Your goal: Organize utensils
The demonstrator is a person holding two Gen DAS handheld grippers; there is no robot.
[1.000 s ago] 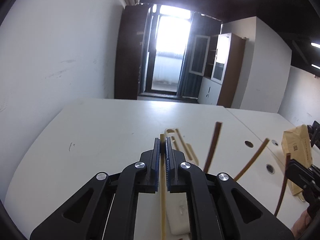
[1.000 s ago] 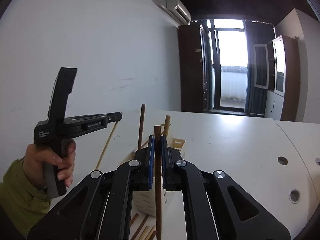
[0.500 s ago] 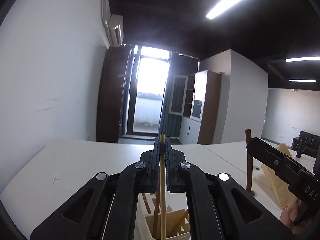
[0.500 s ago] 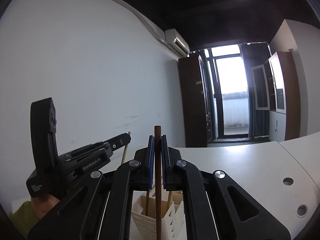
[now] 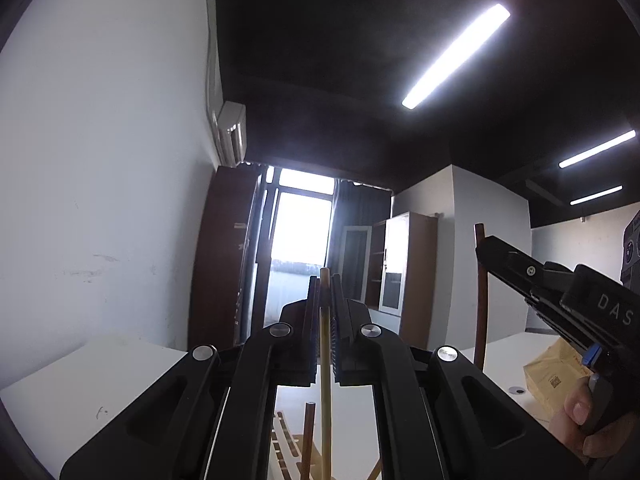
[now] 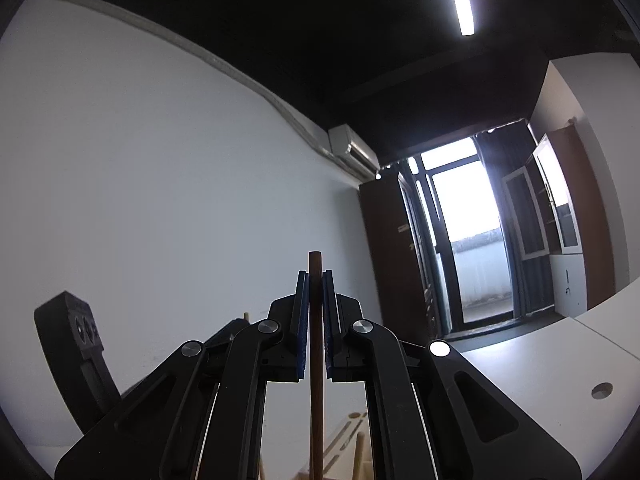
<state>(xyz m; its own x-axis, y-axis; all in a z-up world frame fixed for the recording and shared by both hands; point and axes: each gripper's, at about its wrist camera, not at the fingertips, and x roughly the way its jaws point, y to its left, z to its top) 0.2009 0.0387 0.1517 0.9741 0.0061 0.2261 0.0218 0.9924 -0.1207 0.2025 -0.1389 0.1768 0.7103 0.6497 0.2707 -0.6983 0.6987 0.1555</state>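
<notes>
Chopsticks hang upright above the holder (image 5: pixel 288 446): left gripper (image 5: pixel 326 320) clamps the pale chopstick (image 5: pixel 325 392), right gripper (image 6: pixel 316 320) clamps the dark chopstick (image 6: pixel 316 400). Next, probably lowering each into a slot.

Pale chopstick: we see a thin light bamboo stick (image 5: pixel 325 360), upright.
Dark chopstick: a slender brown wooden stick (image 6: pixel 316 360), upright.

Two grippers are seen: the left gripper (image 5: pixel 326 300) and the right gripper (image 6: pixel 316 300). Each one carries one stick: one pale chopstick (image 5: pixel 325 380) and one dark chopstick (image 6: pixel 316 360). One more dark stick (image 5: pixel 307 436) stands lower in the left wrist view. Three ceiling lights (image 5: pixel 456 56) are lit, and there is one paper bag (image 5: pixel 554 376).
</notes>
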